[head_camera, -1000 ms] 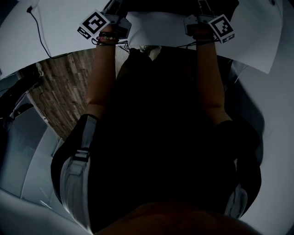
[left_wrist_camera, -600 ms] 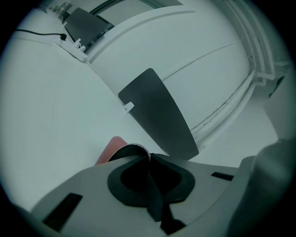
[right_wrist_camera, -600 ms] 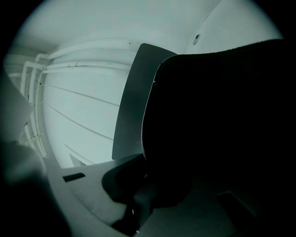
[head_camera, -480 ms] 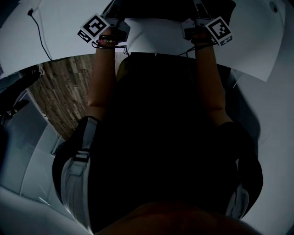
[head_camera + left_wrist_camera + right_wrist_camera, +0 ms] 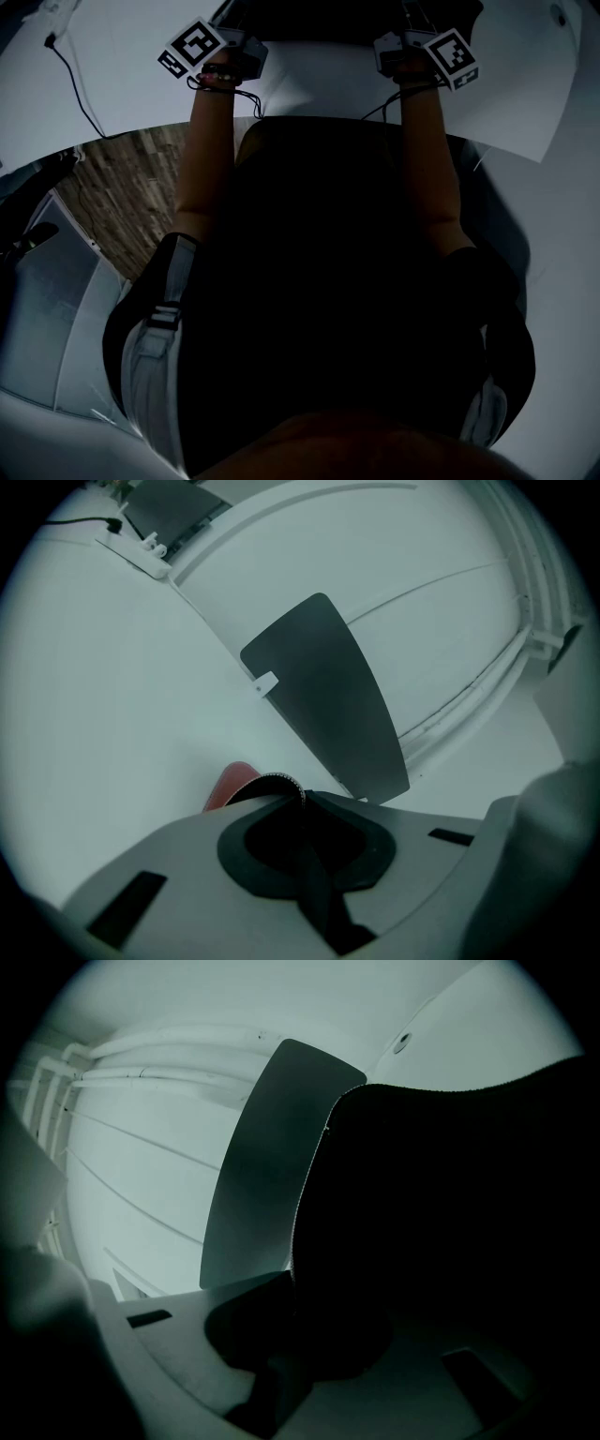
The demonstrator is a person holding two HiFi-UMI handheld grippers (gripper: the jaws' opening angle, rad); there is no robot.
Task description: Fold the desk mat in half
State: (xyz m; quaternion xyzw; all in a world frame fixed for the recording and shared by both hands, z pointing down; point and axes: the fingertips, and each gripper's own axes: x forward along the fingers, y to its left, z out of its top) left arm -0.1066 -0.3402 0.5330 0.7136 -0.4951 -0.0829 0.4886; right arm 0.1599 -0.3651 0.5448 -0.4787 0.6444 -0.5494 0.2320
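Note:
The desk mat is black on top with a stitched edge and a reddish-brown underside. My left gripper (image 5: pixel 300 803) is shut on one curled corner of the mat (image 5: pixel 246 782), low over the white table (image 5: pixel 112 686). My right gripper (image 5: pixel 289 1290) holds the other corner; the black mat (image 5: pixel 450 1213) rises from its jaws and fills the right of that view. Its jaws have just been opening a little, with the mat still between them. In the head view both grippers, left (image 5: pixel 246 28) and right (image 5: pixel 394 28), reach out at the top edge. A flat dark grey sheet (image 5: pixel 328 696) (image 5: pixel 267 1166) lies ahead between them.
A black cable (image 5: pixel 70 70) runs over the table at the left. White rails (image 5: pixel 469 705) cross the far side of the table, and a dark device (image 5: pixel 164 503) sits at its far corner. Wooden floor (image 5: pixel 122 187) shows below the table's near edge. A round grommet (image 5: pixel 403 1042) sits in the tabletop.
Both grippers have moved farther out over the table, away from the person. More white tabletop now shows between the two arms.

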